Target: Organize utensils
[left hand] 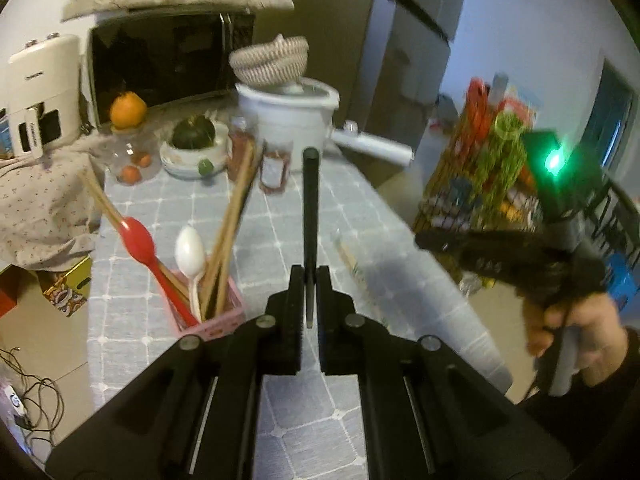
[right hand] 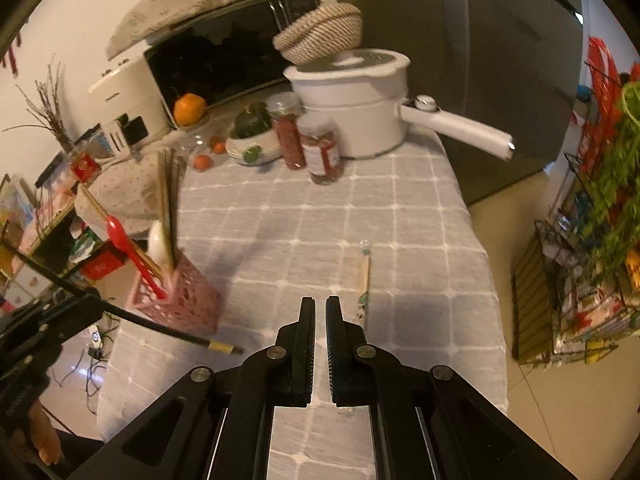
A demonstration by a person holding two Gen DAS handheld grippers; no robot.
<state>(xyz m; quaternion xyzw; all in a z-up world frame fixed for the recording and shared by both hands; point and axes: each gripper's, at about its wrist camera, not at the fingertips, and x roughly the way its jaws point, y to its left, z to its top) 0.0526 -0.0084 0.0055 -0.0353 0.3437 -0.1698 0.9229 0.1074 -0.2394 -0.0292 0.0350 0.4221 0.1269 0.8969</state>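
My left gripper is shut on a black chopstick, which sticks up between its jaws; its gold-banded end shows in the right wrist view. A pink basket on the left of the table holds a red spoon, a white spoon and wooden chopsticks. A wrapped pair of chopsticks lies on the cloth just right of my right gripper, which is shut and empty above the table.
The grey checked tablecloth covers the table. At the back stand a white pot with a long handle, two jars, a bowl with a squash, an orange and a microwave. A stocked wire rack stands right of the table.
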